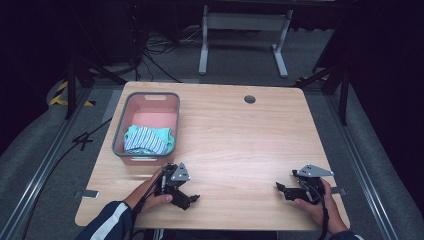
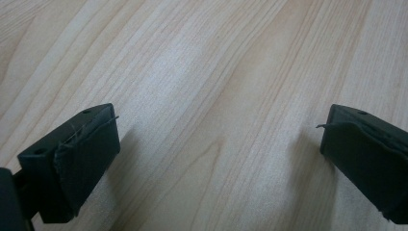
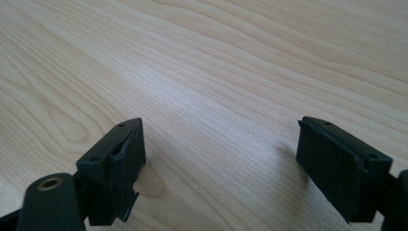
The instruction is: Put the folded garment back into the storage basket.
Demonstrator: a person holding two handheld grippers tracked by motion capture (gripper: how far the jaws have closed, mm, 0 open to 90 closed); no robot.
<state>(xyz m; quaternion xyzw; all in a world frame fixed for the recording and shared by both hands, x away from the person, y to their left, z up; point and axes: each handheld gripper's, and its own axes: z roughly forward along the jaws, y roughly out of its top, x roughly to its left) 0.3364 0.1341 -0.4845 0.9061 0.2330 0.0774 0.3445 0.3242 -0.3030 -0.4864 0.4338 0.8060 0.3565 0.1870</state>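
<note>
A pink basket with a grey rim [image 1: 121, 122] stands at the table's left side, holding folded striped and teal cloth [image 1: 148, 140]. My left gripper [image 1: 191, 201] rests low over the front of the wooden table [image 1: 240, 145], just in front of the basket, and points right. It is open, with bare wood between its pads [image 2: 89, 154]. My right gripper [image 1: 281, 189] sits near the front right corner and points left. It is open too, its pads [image 3: 120, 163] wide apart over bare wood.
A round cable hole [image 1: 250, 99] lies near the table's far edge. Beyond the table stand a white frame leg [image 1: 204, 42] and loose cables on the grey floor. Dark stands flank both sides.
</note>
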